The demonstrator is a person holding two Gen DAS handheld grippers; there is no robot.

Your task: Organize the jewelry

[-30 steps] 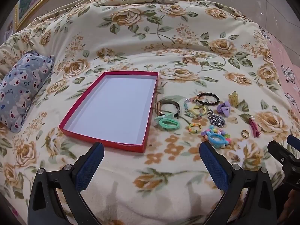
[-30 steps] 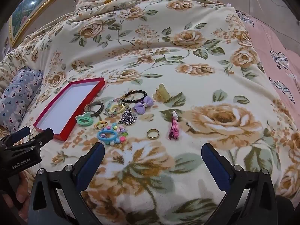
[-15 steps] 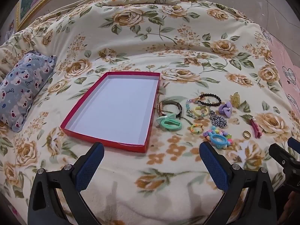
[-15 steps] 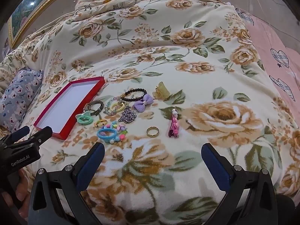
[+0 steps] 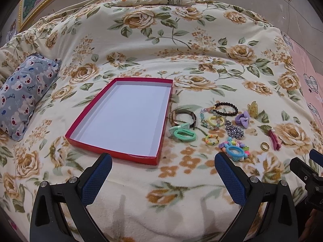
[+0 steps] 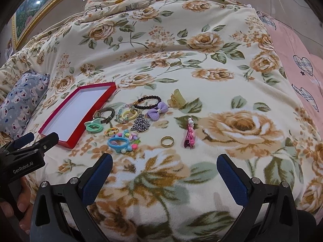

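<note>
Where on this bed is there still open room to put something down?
The red box is bare inside. Open blanket lies beyond the box and jewelry, and right of the pink clip. It is crowded between the box and that clip: watch, bracelets, hair ties and gold ring lie close together.

My left wrist view cuts the right gripper point(image 5: 315, 161) at the right edge; I can't read its jaws. Watch point(image 5: 182, 117) partly under the mint hair tie point(image 5: 183, 134). Grey pillow point(image 5: 22, 96) clipped at the bedspread's left edge. Bead cluster details point(image 6: 129, 139) too small.
</note>
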